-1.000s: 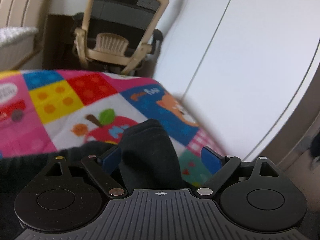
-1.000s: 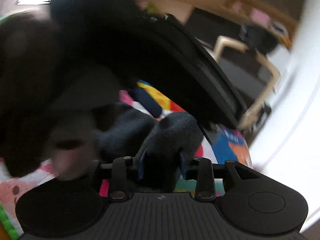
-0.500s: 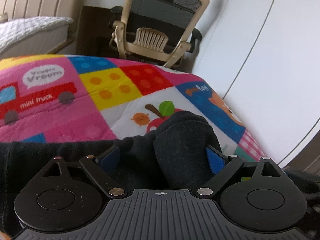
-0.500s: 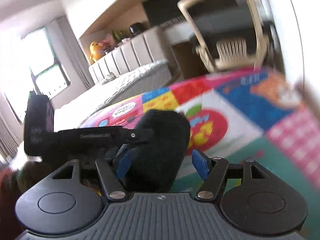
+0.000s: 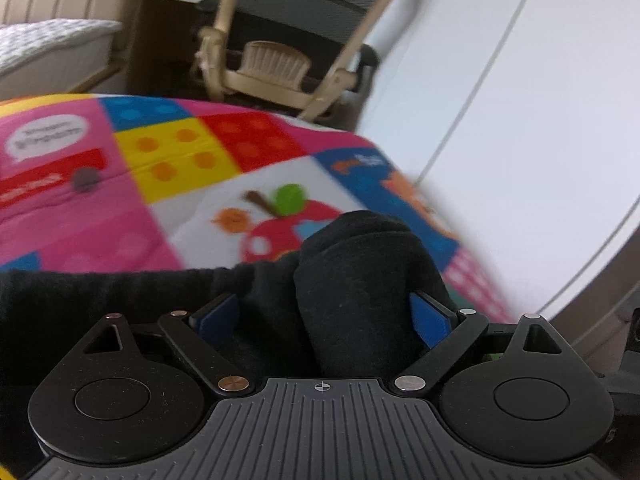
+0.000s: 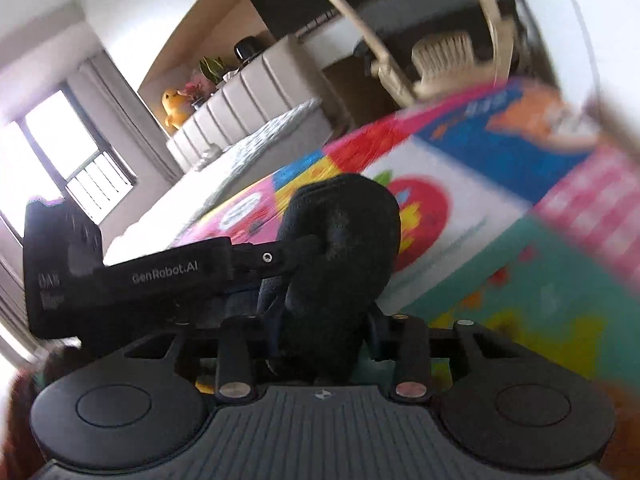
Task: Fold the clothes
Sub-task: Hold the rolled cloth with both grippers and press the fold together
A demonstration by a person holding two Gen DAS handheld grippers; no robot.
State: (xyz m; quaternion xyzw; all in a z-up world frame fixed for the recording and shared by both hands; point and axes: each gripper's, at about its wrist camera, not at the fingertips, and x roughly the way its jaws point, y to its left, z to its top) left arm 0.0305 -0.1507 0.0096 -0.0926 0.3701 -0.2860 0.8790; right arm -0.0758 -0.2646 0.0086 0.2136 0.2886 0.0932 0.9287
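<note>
Bright patchwork bedding [image 5: 168, 168] covers the work surface, a blanket of pink, yellow, red and blue squares with a truck panel at the far left, an apple panel in the middle and a blue panel with an orange animal toward the right. Behind it in the left wrist view, a quilted white mattress [image 5: 44, 44] sits at the left, a beige mesh office chair [image 5: 288, 44] stands at the centre, and white cupboard doors [image 5: 520, 120] fill the right side. A black garment [image 5: 360, 280] lies on the blanket, stretching as a dark band from the left edge to a thick bunched fold that rises over the apple. The left gripper [image 5: 324, 316] has its blue pads set wide apart with that bunched fold filling the space between them; the right pad touches the cloth, while the left pad looks just clear of it, so the grasp reads as loose rather than clenched. In the right wrist view, a window [image 6: 52, 156] glows at the far left, a yellow stuffed toy [image 6: 174, 106] sits on a ledge by the padded headboard, and the left gripper's black body [image 6: 132, 280] reaches in from the left. The right gripper [image 6: 320, 332] is closing, its jaws narrow and pressed on a rounded roll of the same black garment [image 6: 344, 240], which stands up above the blanket's apple panel.
</note>
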